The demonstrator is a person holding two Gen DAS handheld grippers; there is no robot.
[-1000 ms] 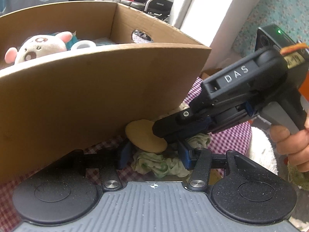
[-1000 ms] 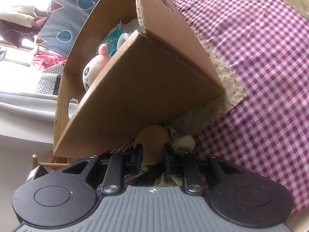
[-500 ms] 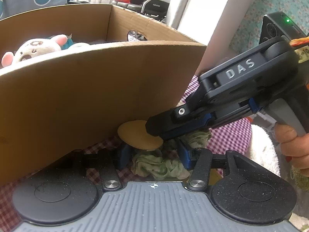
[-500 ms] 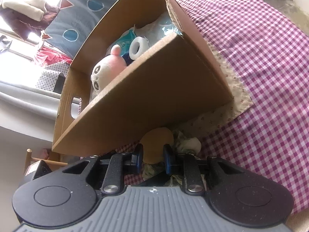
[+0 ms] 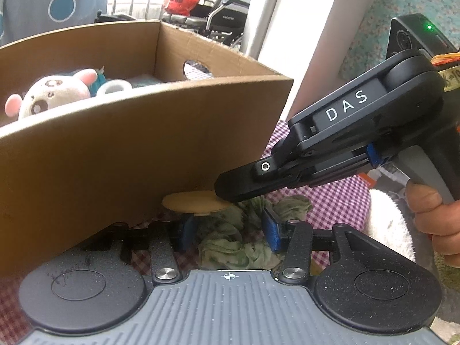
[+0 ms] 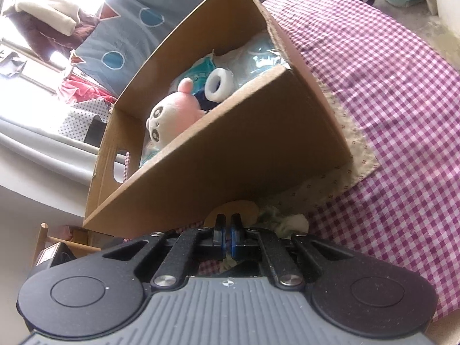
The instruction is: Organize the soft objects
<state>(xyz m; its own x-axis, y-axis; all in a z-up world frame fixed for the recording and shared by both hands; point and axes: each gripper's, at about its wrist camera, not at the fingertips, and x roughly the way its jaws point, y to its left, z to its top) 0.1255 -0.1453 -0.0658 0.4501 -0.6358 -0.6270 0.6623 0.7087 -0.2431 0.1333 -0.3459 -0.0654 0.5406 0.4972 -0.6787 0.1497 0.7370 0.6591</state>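
- My right hand-held gripper (image 6: 227,224) has just been closing; its blue pads now stand together with only a sliver between them, right at the edge of the tan round pad (image 6: 235,210). Whether they pinch that edge I cannot tell.
- From my left wrist view, the right hand-held gripper (image 5: 227,191) comes in from the right, its black tip touching the tan round pad (image 5: 192,202) from above; my hand (image 5: 434,215) wraps its grey handle.
- My left hand-held gripper (image 5: 227,230) has its jaws apart, with the crumpled green cloth (image 5: 238,244) bunched between the blue pads. I cannot tell whether they press on it.
- The tan round pad lies flat at the foot of the cardboard box (image 5: 120,155), just above the green cloth (image 6: 287,218).
- The cardboard box (image 6: 244,155) stands on a beige cloth mat (image 6: 356,143) on the table, which wears a purple checked cloth (image 6: 388,86).
- Inside the box sit a white and pink plush toy (image 6: 172,115), a white ring (image 6: 218,83) and light blue soft packs (image 6: 258,54).
- A white fluffy thing (image 5: 388,224) lies on the right, near my hand.
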